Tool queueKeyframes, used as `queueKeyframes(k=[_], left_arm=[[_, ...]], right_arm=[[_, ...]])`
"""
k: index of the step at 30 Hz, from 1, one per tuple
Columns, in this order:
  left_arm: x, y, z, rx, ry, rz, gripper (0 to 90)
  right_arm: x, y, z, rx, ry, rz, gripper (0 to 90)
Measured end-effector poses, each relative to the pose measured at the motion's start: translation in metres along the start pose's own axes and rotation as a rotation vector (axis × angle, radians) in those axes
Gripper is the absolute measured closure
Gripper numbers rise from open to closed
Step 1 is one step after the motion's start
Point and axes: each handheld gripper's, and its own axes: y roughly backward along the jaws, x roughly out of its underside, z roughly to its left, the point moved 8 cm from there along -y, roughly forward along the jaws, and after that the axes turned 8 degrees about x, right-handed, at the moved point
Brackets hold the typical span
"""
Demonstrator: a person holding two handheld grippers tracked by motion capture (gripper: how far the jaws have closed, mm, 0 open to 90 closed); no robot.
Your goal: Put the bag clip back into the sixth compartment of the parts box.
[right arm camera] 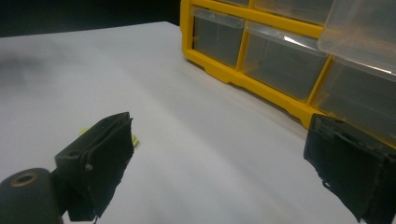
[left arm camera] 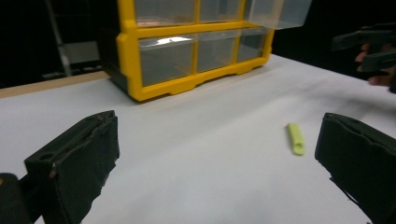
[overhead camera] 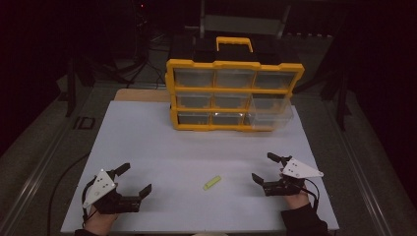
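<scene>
I am holding both my left gripper [overhead camera: 134, 179] and right gripper [overhead camera: 263, 168] wide open and empty; the small green stick [overhead camera: 212, 182] is lying flat on the surface [overhead camera: 162, 147], risking skidding away under my jaws.

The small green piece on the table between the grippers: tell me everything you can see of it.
The small green piece is a short, flat, yellow-green stick, plastic by its look, with rounded ends. It lies flat on the white table top, angled slightly, between the two grippers and nearer the person than the yellow drawer organizer. Only the table touches it; the open left gripper and right gripper stand apart from it.
</scene>
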Motion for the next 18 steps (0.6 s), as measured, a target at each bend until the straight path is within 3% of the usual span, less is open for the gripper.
queueKeyframes(k=[5, 14, 18], left_arm=[[-0.010, -0.006, -0.004, 0.014, -0.012, 0.065, 0.6], [-0.041, -0.018, -0.022, 0.077, -0.058, 0.088, 0.6], [-0.056, -0.024, -0.024, 0.058, -0.060, 0.110, 0.6]], right_arm=[[-0.001, -0.001, 0.001, 0.002, 0.002, 0.002, 8.1], [-0.001, -0.001, 0.002, -0.004, 0.009, 0.003, 8.1], [-0.002, -0.001, 0.002, -0.008, 0.008, 0.001, 8.1]])
